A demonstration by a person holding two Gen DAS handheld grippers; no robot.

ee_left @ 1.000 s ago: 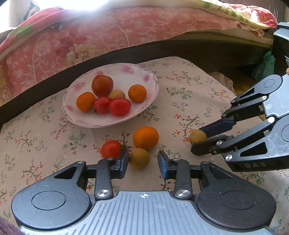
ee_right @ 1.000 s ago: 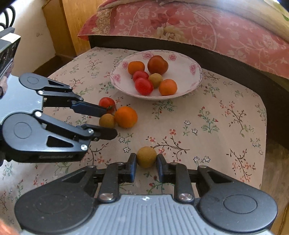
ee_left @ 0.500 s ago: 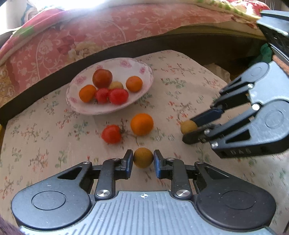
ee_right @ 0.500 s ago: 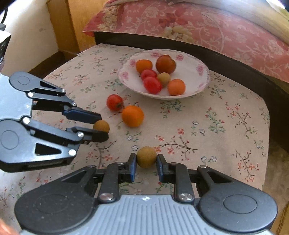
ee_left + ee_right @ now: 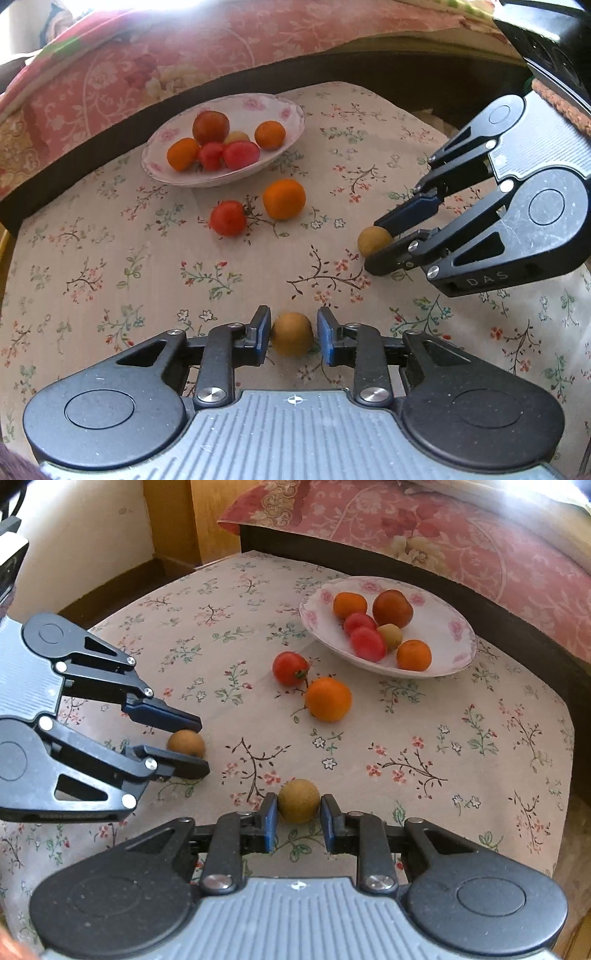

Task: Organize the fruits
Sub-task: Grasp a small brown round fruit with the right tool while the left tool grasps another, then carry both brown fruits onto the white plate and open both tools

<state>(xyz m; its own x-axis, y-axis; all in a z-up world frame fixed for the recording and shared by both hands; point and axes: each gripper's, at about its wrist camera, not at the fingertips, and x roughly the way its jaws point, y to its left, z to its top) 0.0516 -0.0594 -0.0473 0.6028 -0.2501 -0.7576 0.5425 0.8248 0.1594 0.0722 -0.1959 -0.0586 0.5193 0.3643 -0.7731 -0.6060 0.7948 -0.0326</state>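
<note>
A small brown fruit [image 5: 292,334] lies on the flowered cloth between the pads of my left gripper [image 5: 291,321], whose jaws are opening; thin gaps show on both sides of it. My right gripper [image 5: 298,805] is shut on a second brown fruit [image 5: 298,800]. Each gripper shows in the other's view: the right gripper [image 5: 371,245] at the right, the left gripper [image 5: 203,747] at the left. An orange [image 5: 284,199] and a red tomato [image 5: 228,218] sit loose on the cloth. Behind them the white flowered plate [image 5: 221,181] holds several fruits.
A bed with a pink floral cover [image 5: 184,55] and a dark frame [image 5: 517,635] runs along the table's far side. A wooden cabinet [image 5: 170,517] stands past the far left corner. The table edge [image 5: 569,760] drops off at the right.
The left gripper closed on the brown fruit beside the orange, drew back with it, then loosened. The right gripper also drew back with its fruit. The plate now looks farther off.
</note>
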